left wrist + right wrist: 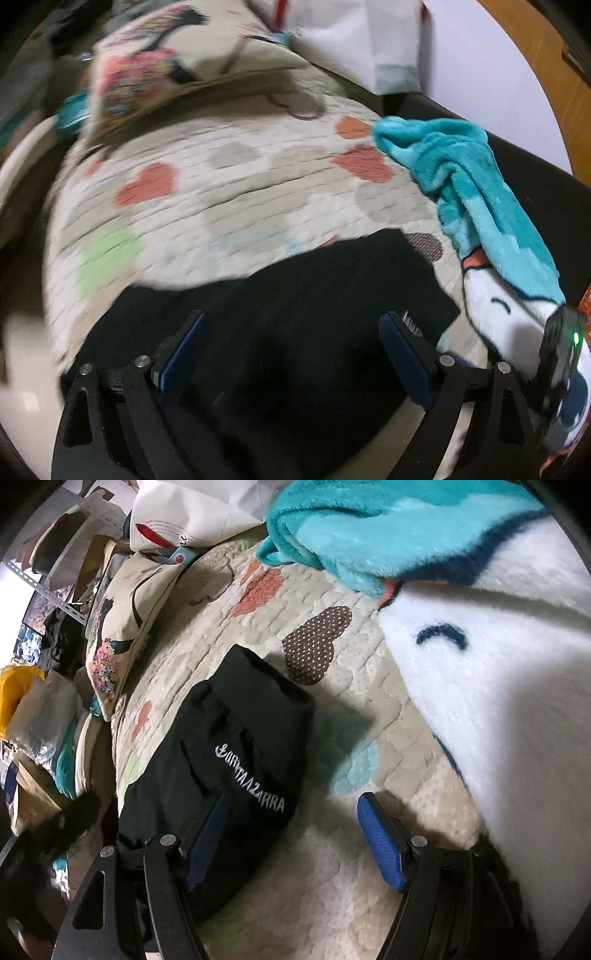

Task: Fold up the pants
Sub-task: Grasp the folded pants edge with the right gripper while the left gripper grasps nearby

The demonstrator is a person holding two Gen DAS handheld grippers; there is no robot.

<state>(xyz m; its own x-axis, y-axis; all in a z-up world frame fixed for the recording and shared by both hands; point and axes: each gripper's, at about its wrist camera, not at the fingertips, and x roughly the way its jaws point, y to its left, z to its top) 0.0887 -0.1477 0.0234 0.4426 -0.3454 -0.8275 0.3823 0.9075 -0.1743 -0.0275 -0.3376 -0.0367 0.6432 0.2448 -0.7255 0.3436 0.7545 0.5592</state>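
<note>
The black pants (229, 760) lie folded into a compact bundle on the cream quilt (332, 709) with heart patches; white lettering shows on top. In the left wrist view the pants (295, 314) fill the lower middle. My left gripper (291, 321) is open and empty, its fingers just above the black fabric. My right gripper (293, 805) is open and empty; its left finger is over the bundle's near right edge and its right finger is over bare quilt.
A teal and white fleece blanket (461, 590) lies to the right of the pants; it also shows in the left wrist view (480, 206). A printed cushion (122, 627) and white paper bags (362, 40) sit at the far end. Clutter (33, 701) stands left of the bed.
</note>
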